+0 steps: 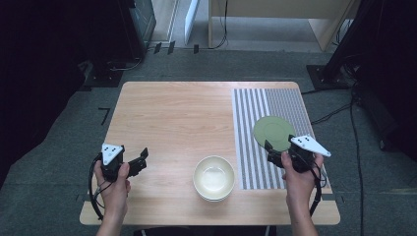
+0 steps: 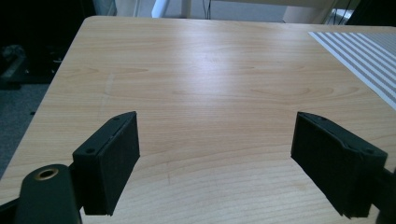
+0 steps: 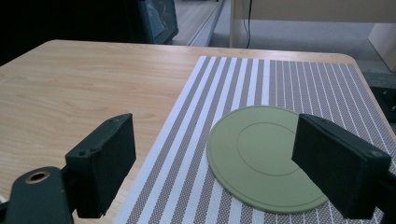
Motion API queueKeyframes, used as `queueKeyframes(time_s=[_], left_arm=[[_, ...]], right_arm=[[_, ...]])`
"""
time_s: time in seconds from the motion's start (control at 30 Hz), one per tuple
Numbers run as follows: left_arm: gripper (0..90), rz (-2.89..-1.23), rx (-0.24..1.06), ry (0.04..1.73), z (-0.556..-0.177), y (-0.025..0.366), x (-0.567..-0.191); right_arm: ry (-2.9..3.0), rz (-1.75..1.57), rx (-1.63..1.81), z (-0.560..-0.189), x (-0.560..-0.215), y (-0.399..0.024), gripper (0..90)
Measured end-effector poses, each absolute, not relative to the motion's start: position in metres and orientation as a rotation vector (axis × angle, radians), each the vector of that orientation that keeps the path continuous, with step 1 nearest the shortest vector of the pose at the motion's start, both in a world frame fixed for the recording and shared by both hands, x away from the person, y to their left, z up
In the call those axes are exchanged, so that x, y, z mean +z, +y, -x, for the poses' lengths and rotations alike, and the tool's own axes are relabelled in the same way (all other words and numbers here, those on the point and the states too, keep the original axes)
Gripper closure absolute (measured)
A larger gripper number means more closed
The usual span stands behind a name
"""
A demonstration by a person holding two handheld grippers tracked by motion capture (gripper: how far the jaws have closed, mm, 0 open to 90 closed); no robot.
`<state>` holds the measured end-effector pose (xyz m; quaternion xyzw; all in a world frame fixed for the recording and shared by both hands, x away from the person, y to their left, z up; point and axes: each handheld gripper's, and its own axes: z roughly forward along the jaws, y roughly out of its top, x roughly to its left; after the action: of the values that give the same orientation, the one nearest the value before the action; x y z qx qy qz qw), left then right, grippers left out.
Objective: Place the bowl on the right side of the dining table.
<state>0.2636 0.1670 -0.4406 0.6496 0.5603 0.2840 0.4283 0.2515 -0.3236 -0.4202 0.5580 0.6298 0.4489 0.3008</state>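
Note:
A flat green plate (image 1: pixel 274 132) (image 3: pixel 261 156) lies on a grey-and-white striped placemat (image 1: pixel 255 105) (image 3: pixel 261 79) on the right side of the table. A cream bowl (image 1: pixel 214 178) stands near the front edge, left of the mat. My right gripper (image 1: pixel 271 151) (image 3: pixel 215 120) hovers open at the plate's near edge, and the right jaw overlaps the plate's rim in its own view. My left gripper (image 1: pixel 140 161) (image 2: pixel 215 126) is open over bare wood at the front left, with nothing between its jaws.
The light wooden table (image 1: pixel 177 113) (image 2: pixel 210 70) has open wood across its middle and back. Dark equipment stands (image 1: pixel 133 29) and cables (image 1: pixel 339 110) sit on the grey floor around it. A light wooden cabinet (image 1: pixel 275 14) stands beyond the far edge.

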Motion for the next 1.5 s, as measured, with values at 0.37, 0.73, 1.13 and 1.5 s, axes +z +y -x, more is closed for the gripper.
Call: queueKeyframes(time_s=[0.37, 0.73, 1.13, 1.5], left_arm=[[15.1, -1.591, 0.617, 1.345, -0.265, 0.154, -0.437], [12.6, -1.616, 0.585, 1.283, -0.259, 0.128, -0.430], [12.3, -1.686, 0.538, 1.173, -0.248, 0.094, -0.428], [12.9, -1.726, 0.498, 1.135, -0.242, 0.080, -0.430]], right_arm=[[1.668, -1.476, 1.225, -0.253, -0.419, -0.314, 12.8], [1.683, -1.472, 1.262, -0.253, -0.424, -0.303, 12.6], [1.661, -1.492, 1.290, -0.253, -0.427, -0.293, 12.6], [1.707, -1.437, 1.366, -0.246, -0.427, -0.284, 38.5]])
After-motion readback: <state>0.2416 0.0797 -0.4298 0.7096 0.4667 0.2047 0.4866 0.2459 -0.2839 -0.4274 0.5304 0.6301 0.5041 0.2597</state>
